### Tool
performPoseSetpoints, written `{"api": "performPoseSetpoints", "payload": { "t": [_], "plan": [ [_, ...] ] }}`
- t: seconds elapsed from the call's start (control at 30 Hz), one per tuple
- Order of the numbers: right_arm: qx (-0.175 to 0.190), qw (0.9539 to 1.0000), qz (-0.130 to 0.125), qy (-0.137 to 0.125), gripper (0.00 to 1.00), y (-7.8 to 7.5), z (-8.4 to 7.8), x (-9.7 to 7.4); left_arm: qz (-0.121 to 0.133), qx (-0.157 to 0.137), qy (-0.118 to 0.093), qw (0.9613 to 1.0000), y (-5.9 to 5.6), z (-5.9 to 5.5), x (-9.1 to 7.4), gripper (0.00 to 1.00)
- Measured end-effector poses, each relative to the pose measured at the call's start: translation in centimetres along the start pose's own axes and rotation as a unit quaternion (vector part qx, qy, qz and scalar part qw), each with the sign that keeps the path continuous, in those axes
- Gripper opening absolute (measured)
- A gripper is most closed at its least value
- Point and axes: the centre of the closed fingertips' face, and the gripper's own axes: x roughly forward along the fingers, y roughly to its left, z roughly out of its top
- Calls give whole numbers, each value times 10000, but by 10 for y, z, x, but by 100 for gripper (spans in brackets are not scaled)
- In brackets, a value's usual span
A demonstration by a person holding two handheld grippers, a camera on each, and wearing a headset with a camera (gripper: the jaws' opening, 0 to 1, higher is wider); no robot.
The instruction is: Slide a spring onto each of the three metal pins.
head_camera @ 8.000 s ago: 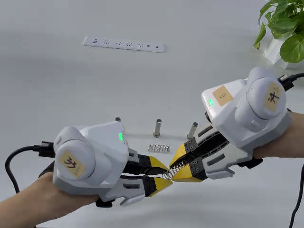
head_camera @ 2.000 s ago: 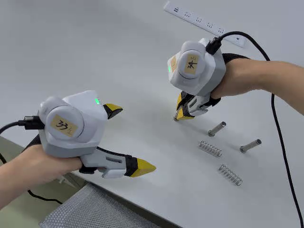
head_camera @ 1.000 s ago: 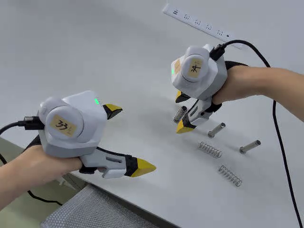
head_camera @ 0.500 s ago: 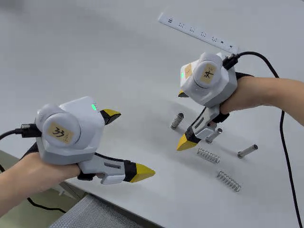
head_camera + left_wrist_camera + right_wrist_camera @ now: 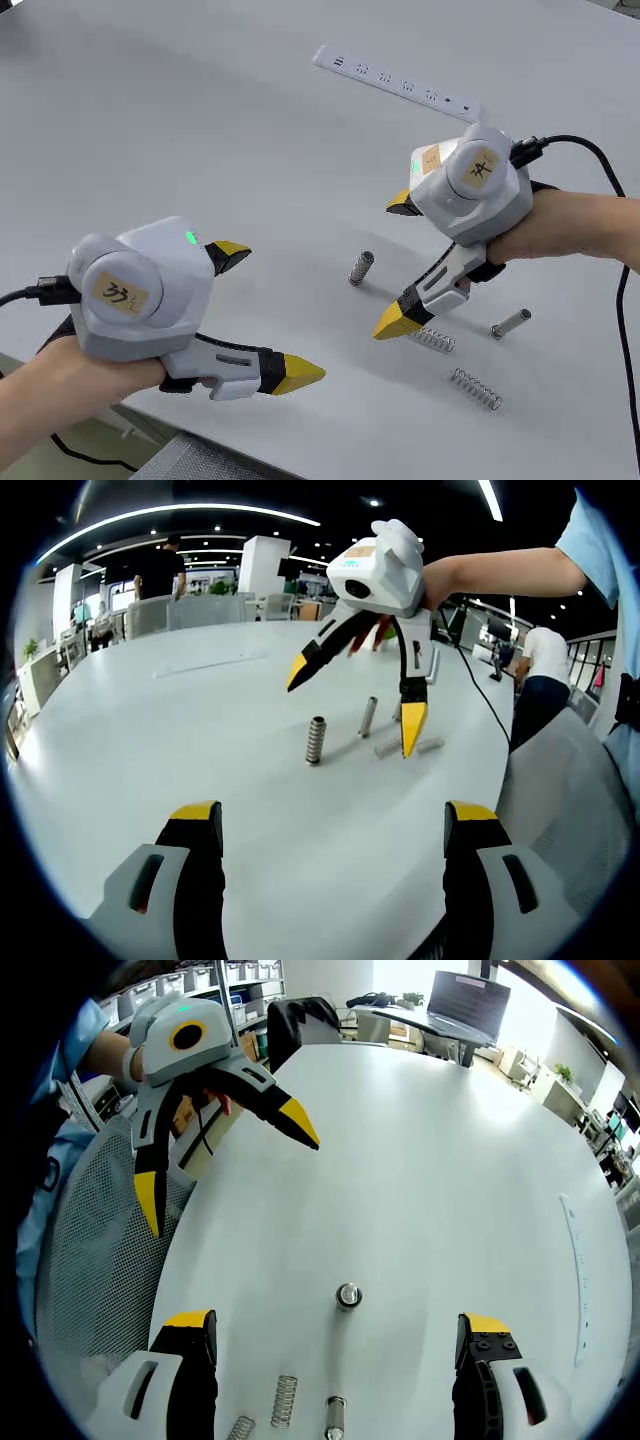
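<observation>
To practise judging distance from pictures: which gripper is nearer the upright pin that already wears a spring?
Right. The right gripper, jaws open, hangs just right of the spring-covered pin in the head view; the left gripper sits farther off, near the edge of the bench.

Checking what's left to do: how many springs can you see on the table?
3. One spring sits on the upright pin. Two lie loose on the table: one by the right gripper's tip, one nearer the edge.
</observation>
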Motion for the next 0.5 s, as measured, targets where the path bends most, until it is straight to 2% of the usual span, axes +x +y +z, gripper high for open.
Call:
{"api": "performPoseSetpoints", "payload": {
  "t": [0.17,0.5],
  "plan": [
    [213,9994,-132,-257,99,3,-4,-11,-66,52,24,10000,-3,3,3,90],
    [631,9956,-416,-556,99,11,-25,-32,-195,177,21,9997,-5,14,9,90]
  ]
}}
